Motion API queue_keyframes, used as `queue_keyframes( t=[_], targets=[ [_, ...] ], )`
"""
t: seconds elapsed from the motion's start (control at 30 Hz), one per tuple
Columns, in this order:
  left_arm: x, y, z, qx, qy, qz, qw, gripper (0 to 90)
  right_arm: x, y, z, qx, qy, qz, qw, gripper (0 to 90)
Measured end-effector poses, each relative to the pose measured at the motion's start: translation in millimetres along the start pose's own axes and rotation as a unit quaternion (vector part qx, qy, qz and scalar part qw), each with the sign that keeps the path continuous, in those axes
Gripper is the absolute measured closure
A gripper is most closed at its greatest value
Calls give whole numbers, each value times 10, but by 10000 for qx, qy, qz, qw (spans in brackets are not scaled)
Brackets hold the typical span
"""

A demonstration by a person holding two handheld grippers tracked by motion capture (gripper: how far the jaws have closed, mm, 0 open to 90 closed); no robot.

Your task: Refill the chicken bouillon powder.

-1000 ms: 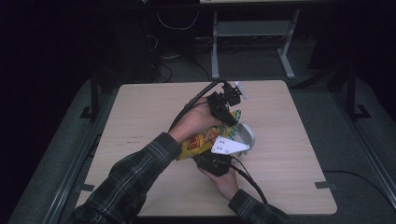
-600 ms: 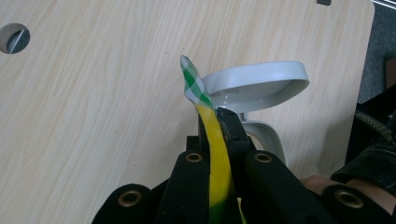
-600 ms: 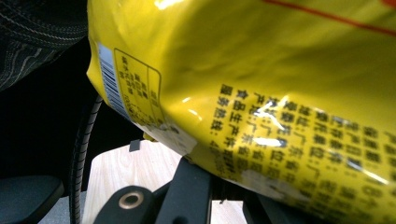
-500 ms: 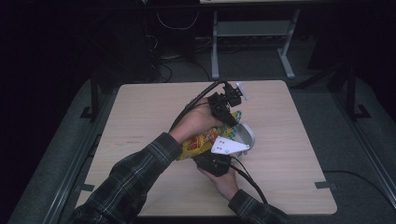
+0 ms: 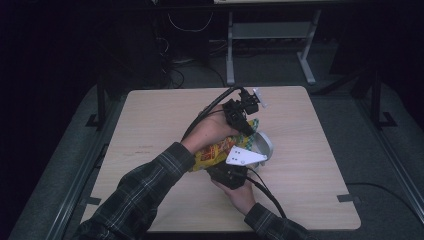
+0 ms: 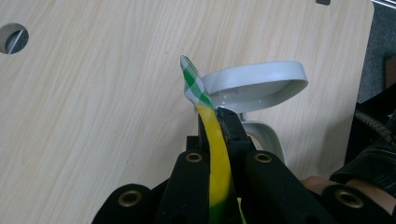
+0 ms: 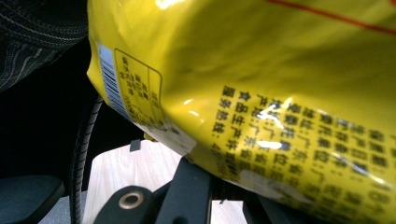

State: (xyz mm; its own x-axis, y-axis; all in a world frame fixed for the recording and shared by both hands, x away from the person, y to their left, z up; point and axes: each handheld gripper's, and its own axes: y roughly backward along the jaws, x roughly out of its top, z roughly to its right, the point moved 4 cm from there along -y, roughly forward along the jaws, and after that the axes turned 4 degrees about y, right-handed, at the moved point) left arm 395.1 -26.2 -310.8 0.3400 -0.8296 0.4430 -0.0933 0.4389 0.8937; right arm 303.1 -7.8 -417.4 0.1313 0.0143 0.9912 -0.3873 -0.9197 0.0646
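My right gripper [image 5: 231, 172] sits nearest to me, toward the near edge of the table [image 5: 150, 120] and a little right of its middle, with the grey three-cornered plate on top. Its jaws are closed on the lower end of the yellow snack bag [image 5: 216, 152]; in the right gripper view the bag [image 7: 261, 93] bulges just above the jaws, its barcode and printed text facing the camera, and my plaid sleeve [image 7: 32, 37] shows at the upper left.

The bag runs from that grip up and away from me, held off the wood between both grippers, about over the middle of the table.

Just beyond it stands the grey bowl [image 5: 262, 145], touching or nearly touching the bag's right side as seen from above. In the left gripper view the bowl [image 6: 254, 84] lies just past the bag's green-checked top edge [image 6: 194, 86].

Farthest from me, my left gripper [image 5: 243, 120] is clamped on that top end; the yellow film [image 6: 217, 158] passes straight between the closed jaws and the checked tip sticks out beyond them.

Compared with half a second and a full second ago, nothing has shifted: both grippers hold the same ends, the bag hangs at the same slant, and the bowl stands in the same spot.
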Motion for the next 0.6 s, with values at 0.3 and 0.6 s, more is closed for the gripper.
queue_keyframes(
  t=[0.3, 0.6],
  targets=[
    [4, 0, 2, 0, 4, 10, 10000, 895, 2, 2, 0, 0, -9, 0, 10000, 899],
    [14, -12, 16, -16, 15, 15, 10000, 895, 2, -1, -3, 12, 14, -2, 10000, 899]
  ],
)
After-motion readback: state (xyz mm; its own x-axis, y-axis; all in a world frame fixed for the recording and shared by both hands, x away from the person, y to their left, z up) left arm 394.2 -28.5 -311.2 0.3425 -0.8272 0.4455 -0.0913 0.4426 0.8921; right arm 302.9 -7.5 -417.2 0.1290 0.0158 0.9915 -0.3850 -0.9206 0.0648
